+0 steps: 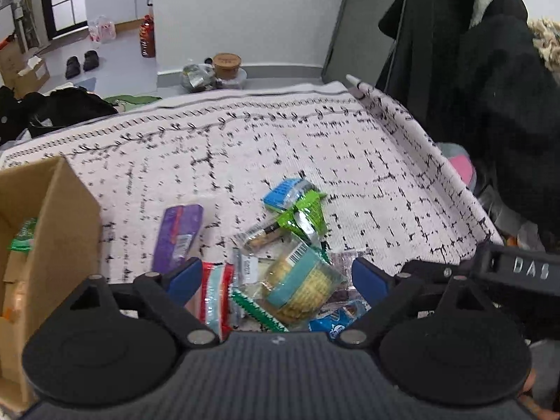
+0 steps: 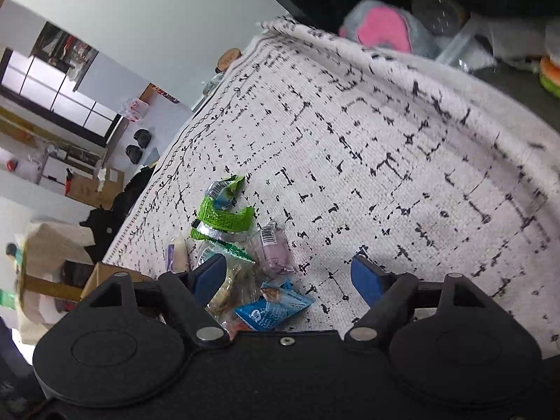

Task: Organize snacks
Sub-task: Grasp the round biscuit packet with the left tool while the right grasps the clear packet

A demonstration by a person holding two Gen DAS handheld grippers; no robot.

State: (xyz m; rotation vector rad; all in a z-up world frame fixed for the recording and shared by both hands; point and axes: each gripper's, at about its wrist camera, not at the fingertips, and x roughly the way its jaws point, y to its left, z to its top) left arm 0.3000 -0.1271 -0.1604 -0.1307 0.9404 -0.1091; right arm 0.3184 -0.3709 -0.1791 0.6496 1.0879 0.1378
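A heap of snack packets lies on a white cloth with black marks point(image 1: 315, 140). In the left wrist view my left gripper point(image 1: 278, 278) is open above the heap, its blue pads on either side of a teal cracker pack point(image 1: 301, 283) and a red-striped packet point(image 1: 215, 294). A purple bar point(image 1: 178, 234) lies to the left, green packets point(image 1: 301, 213) farther off. A cardboard box point(image 1: 49, 231) at the left holds a green packet point(image 1: 22, 234). In the right wrist view my right gripper point(image 2: 288, 276) is open over a blue packet point(image 2: 273, 309), a clear purple packet point(image 2: 274, 248) and green packets point(image 2: 224, 218).
The right gripper's black body point(image 1: 514, 269) reaches in at the right of the left wrist view. Dark coats point(image 1: 472, 70) hang behind the table's right side. A pink and grey plush point(image 2: 381, 28) lies past the cloth's far edge. The floor holds boxes, slippers and bottles.
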